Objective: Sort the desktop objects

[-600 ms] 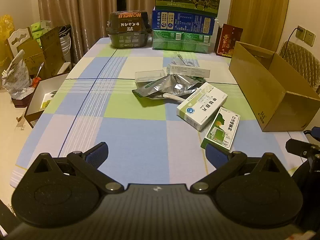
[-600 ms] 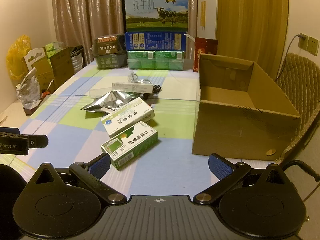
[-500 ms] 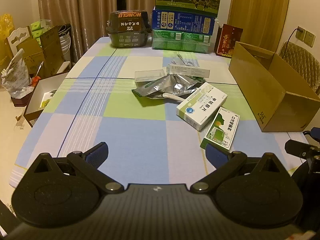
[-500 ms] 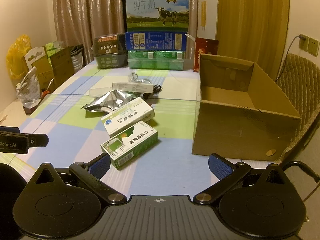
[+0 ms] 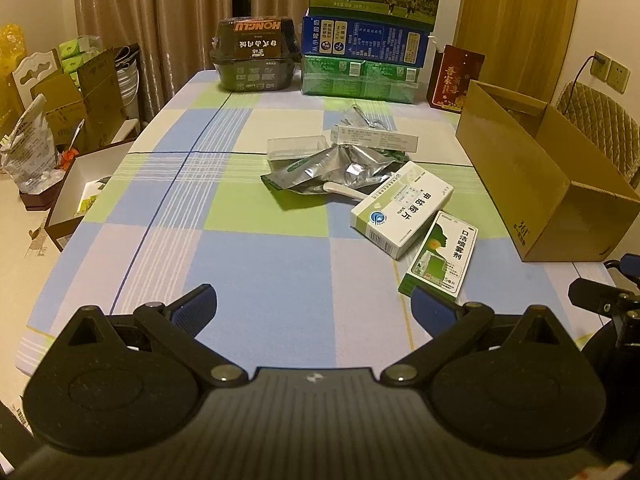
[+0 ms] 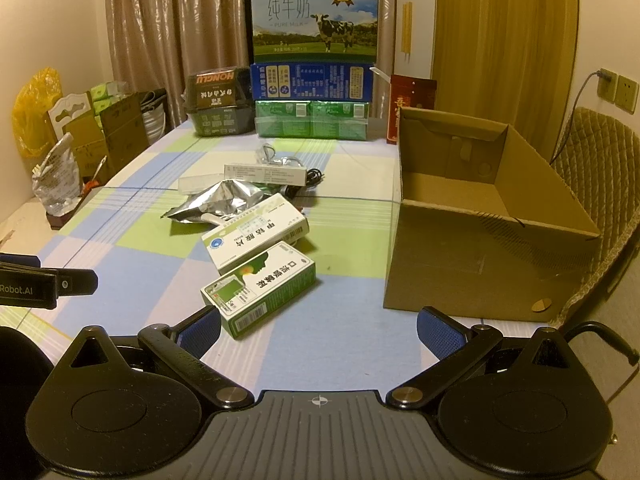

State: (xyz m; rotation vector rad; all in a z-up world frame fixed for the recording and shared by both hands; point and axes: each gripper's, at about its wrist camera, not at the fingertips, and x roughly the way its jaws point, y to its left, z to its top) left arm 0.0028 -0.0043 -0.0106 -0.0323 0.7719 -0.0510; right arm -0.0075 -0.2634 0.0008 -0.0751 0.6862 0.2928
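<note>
Sorting had not yet begun, we judged: nothing lay in the cardboard box at right of the right wrist frame, and every item sat on the worktop. Left to right in the left wrist view we saw the foil pouch, the white medicine box and the green spray box just beside it. Our left gripper and right gripper both had their fingers spread wide, holding nothing. Next, we reckoned, the right one should close across the green box's narrow sides.
</note>
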